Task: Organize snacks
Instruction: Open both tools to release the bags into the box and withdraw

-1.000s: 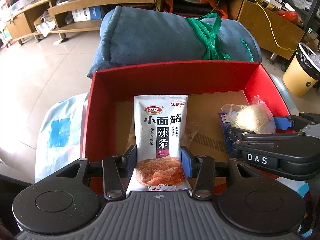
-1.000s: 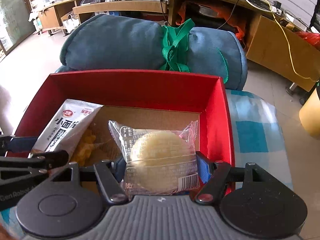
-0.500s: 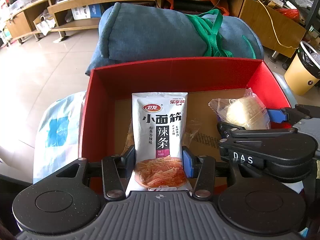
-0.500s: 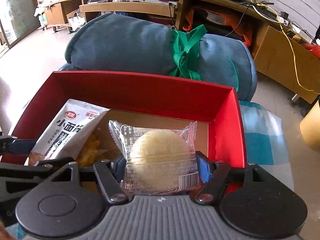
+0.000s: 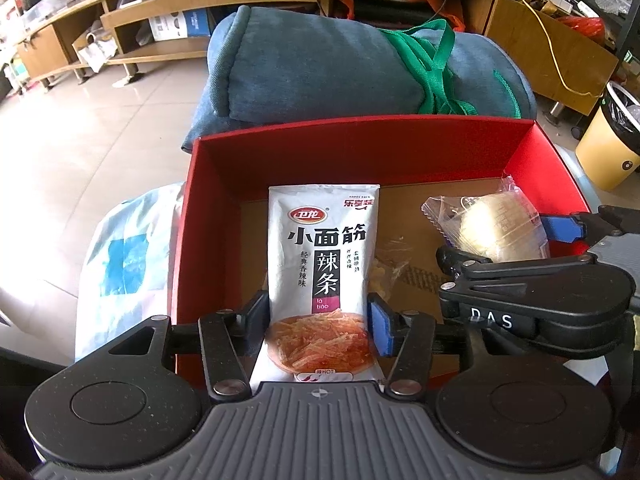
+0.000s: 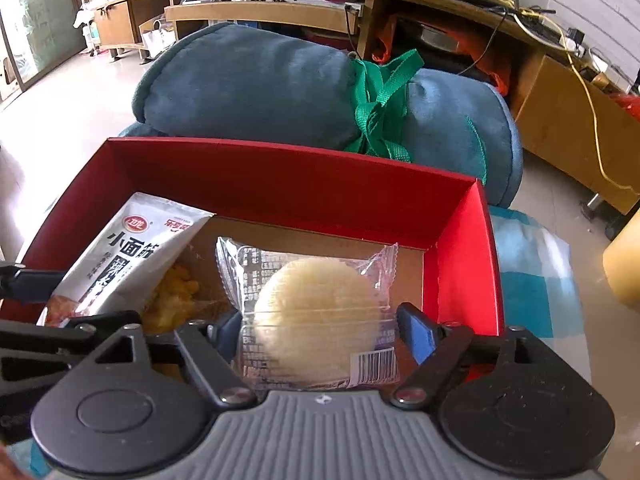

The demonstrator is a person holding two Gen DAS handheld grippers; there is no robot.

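My left gripper (image 5: 318, 316) is shut on a white spicy-strip packet (image 5: 322, 248) and holds it over the left part of a red box (image 5: 360, 152). My right gripper (image 6: 320, 334) is shut on a clear-wrapped round pastry (image 6: 316, 312) and holds it over the right part of the red box (image 6: 280, 184). The packet also shows in the right wrist view (image 6: 128, 252), and the pastry in the left wrist view (image 5: 492, 228). A clear bag of yellow snacks (image 6: 176, 300) lies on the box's cardboard floor between them.
A rolled blue blanket (image 5: 340, 64) tied with a green strap (image 6: 380, 104) lies just behind the box. A blue-and-white cloth (image 5: 128, 256) covers the surface under the box. A yellow bin (image 5: 608, 148) stands at the right. Wooden shelves (image 5: 160, 4) line the back.
Both grippers have moved a little forward and down over the box with their snacks still held. The box and the blanket look closer.
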